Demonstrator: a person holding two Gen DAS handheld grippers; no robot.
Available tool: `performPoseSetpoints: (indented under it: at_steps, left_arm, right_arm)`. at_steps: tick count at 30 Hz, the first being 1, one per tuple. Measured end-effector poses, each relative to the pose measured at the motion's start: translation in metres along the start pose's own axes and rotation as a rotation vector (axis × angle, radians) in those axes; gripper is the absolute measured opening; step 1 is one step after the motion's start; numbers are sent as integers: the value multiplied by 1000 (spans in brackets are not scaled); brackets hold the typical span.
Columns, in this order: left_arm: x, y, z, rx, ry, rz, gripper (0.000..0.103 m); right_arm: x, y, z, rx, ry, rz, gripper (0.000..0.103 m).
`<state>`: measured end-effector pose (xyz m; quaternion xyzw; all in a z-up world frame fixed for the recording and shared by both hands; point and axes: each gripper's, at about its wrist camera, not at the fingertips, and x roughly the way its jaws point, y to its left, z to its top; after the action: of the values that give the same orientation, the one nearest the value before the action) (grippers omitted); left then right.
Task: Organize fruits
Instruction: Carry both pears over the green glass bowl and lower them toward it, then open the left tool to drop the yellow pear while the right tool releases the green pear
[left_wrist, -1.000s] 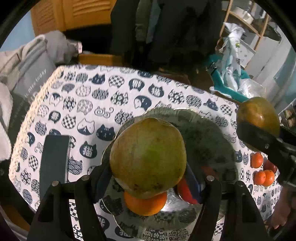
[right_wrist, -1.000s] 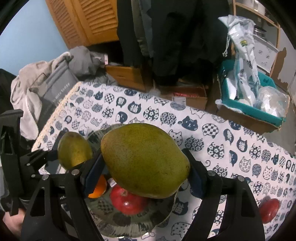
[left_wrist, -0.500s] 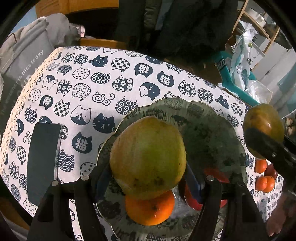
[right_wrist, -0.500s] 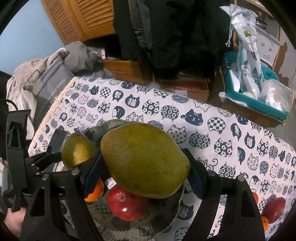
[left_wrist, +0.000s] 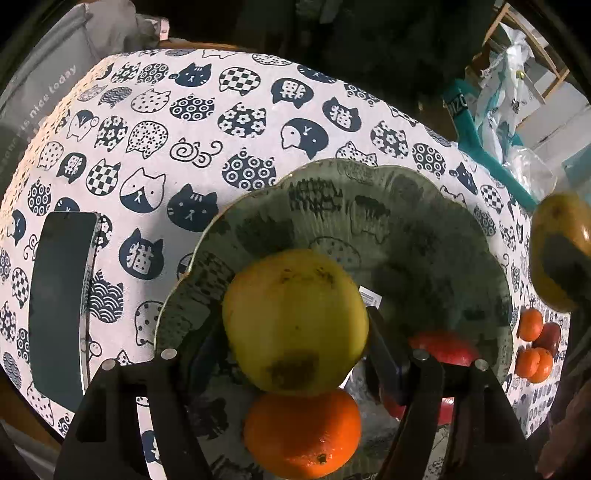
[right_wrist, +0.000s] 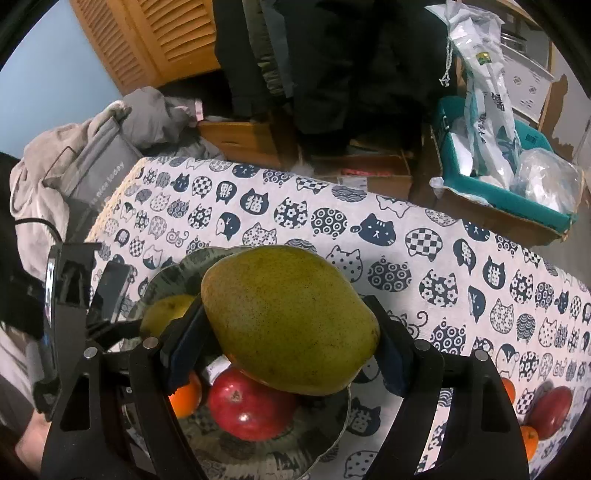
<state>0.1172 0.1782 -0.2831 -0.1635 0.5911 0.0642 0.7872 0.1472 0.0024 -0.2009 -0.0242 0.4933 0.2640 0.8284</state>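
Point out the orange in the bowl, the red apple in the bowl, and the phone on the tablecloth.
orange (left_wrist: 302, 430): left wrist view, middle of its peel.
red apple (right_wrist: 248, 404): right wrist view, its shiny front.
phone (left_wrist: 59, 299): left wrist view, centre of its dark screen.

printed cloth (left_wrist: 229, 122) covers the table; the glazed plate (left_wrist: 369, 206) looks glossy, the orange (left_wrist: 301, 432) dimpled and shiny.
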Motion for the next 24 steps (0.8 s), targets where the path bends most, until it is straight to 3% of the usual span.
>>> performPoseSetpoints:
  at_steps: [2, 4, 12, 24]
  left_arm:
    - [-7, -4, 1, 23, -34, 25, 86]
    - [-16, -6, 2, 30, -71, 35, 90]
    - [-49, 11, 2, -33, -138, 32, 90]
    - [-73, 56, -13, -132, -161, 92, 90]
  right_arm:
    - [-1, 0, 0, 2, -3, 1, 81]
    - [-2, 1, 1, 1, -4, 2, 81]
    - [9, 10, 1, -25, 17, -1, 81]
    - [49, 43, -11, -120, 119, -16, 81]
